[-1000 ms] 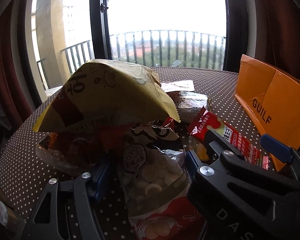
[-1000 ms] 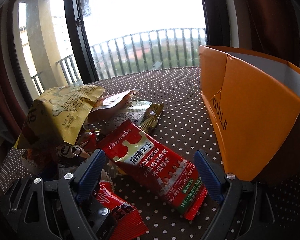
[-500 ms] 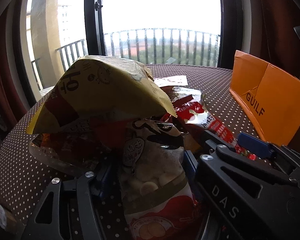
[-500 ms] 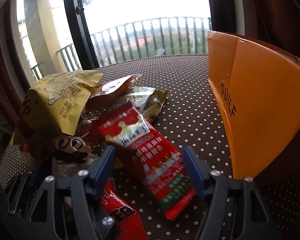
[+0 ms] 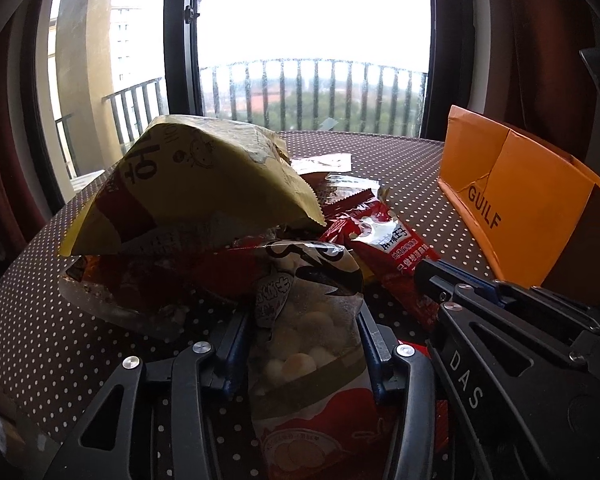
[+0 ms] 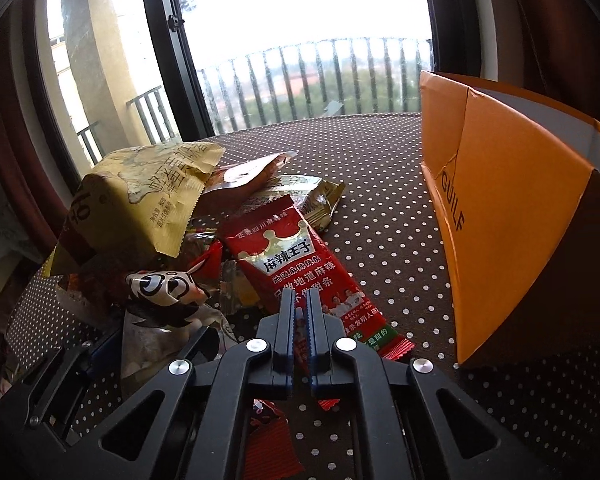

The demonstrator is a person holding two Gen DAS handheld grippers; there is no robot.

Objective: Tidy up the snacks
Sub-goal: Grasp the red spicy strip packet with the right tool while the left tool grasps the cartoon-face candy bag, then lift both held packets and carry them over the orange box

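the right gripper [image 6: 299,308] has its jaws closed tight on the near end of a long red foil snack packet [image 6: 296,264] printed with a gold crown and white characters; the jaws have just been closing, and the packet sits pinched between the ribbed blue pads. the rest of that packet slants away over the brown tabletop with white polka dots [image 6: 380,184], its far end leaning on the snack pile.

the left gripper [image 5: 300,344] has its jaws partly closed around a clear-windowed bag of pale round puffs with a cartoon face and a red base [image 5: 308,336]; they have just been closing, and both blue pads press against the bag's sides.

the pile fills the left half of the tabletop. a large yellow crinkle-edged bag [image 5: 204,188] lies on top of it, tilted, over several red wrappers. behind it are an orange-tinted clear pouch [image 6: 244,174] and a gold-green foil packet [image 6: 312,196] (its print is too small to read).

an open orange cardboard box marked "guilf" [image 6: 500,216] stands towards the tabletop's right edge, apart from the pile, with its white inner wall showing. past the far edge are a window and a balcony railing [image 5: 312,88].
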